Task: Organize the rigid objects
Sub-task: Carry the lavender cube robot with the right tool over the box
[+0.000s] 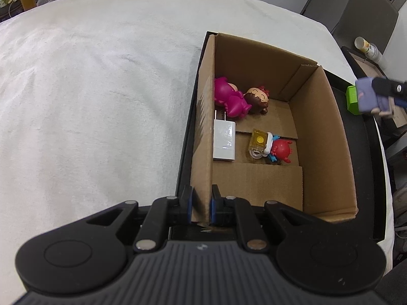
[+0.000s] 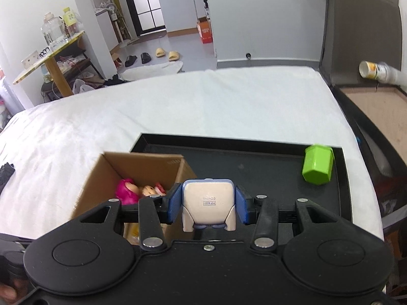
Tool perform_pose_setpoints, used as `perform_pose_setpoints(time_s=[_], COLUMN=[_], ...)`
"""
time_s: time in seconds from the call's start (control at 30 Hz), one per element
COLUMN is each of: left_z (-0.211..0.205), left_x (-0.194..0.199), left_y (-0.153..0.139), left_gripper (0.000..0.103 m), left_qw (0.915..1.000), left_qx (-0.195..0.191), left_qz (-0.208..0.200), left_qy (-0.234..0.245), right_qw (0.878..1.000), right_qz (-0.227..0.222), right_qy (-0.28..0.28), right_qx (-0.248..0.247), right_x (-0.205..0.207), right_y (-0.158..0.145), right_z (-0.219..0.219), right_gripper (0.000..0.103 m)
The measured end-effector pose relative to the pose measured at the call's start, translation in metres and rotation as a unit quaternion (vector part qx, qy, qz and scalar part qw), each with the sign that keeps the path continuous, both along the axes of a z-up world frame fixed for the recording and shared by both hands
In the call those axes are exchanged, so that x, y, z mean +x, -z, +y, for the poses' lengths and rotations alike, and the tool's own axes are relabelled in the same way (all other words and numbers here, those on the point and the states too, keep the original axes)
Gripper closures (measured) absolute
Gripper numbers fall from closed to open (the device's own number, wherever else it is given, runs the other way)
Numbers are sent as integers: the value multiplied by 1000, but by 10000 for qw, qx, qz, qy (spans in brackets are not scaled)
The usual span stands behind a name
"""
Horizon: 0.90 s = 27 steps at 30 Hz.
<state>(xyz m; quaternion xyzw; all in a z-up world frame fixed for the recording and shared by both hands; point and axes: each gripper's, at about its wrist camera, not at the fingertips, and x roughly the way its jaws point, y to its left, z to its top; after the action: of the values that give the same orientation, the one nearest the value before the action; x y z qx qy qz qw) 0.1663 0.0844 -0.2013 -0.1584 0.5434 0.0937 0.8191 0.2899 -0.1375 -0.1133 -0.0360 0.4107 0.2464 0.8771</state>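
Two views from cameras mounted on hand-held grippers, both looking down at a white cloth (image 1: 89,89) that covers a table.

Left wrist view: the left gripper (image 1: 201,209) fills the bottom of the frame. Its jaws are nearly closed and pinch the near left wall of an open cardboard box (image 1: 323,137), one blue pad on each side of the wall. The box stands right of centre on a black tray (image 1: 368,178). Inside it, against the left wall, lie a magenta toy (image 1: 227,97) and, below it, a white charger (image 1: 223,141) with its prongs pointing toward the top of the frame. A brown-haired doll (image 1: 257,99) lies touching the magenta toy on its right. Nearer the middle of the box floor lies a red and yellow toy (image 1: 269,146). At the right edge of the frame the right gripper (image 1: 376,94) holds a pale blue and cream figure (image 1: 368,101), above the tray and outside the box. A green block (image 1: 352,100) shows just behind the figure.

Right wrist view: the right gripper (image 2: 208,204) sits at lower centre, its jaws partly apart and clamped on the figure (image 2: 208,203), whose cream underside faces the camera. The box (image 2: 142,162) is at lower left, with the magenta toy (image 2: 127,188) and doll (image 2: 150,190) visible inside. The green block (image 2: 317,164) rests in the tray's (image 2: 254,165) upper right corner, well apart from the box.
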Motion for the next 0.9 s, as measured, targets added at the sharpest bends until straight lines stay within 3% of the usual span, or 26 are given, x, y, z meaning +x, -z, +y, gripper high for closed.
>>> perform_pose_setpoints(time_s=[0.37, 0.9], left_z=[3, 6], left_x=[2, 1], left_y=[1, 1], left_gripper=[90, 90], left_qw=[9999, 9998], left_qx=[-74, -154], left_qz=[-8, -14], left_qy=[87, 88], right_qw=[9994, 9969], right_qz=[-199, -1], right_qy=[-292, -723], right_qx=[65, -297], right_x=[-7, -14], right_y=[-18, 2], right_z=[40, 84], right_gripper=[60, 60])
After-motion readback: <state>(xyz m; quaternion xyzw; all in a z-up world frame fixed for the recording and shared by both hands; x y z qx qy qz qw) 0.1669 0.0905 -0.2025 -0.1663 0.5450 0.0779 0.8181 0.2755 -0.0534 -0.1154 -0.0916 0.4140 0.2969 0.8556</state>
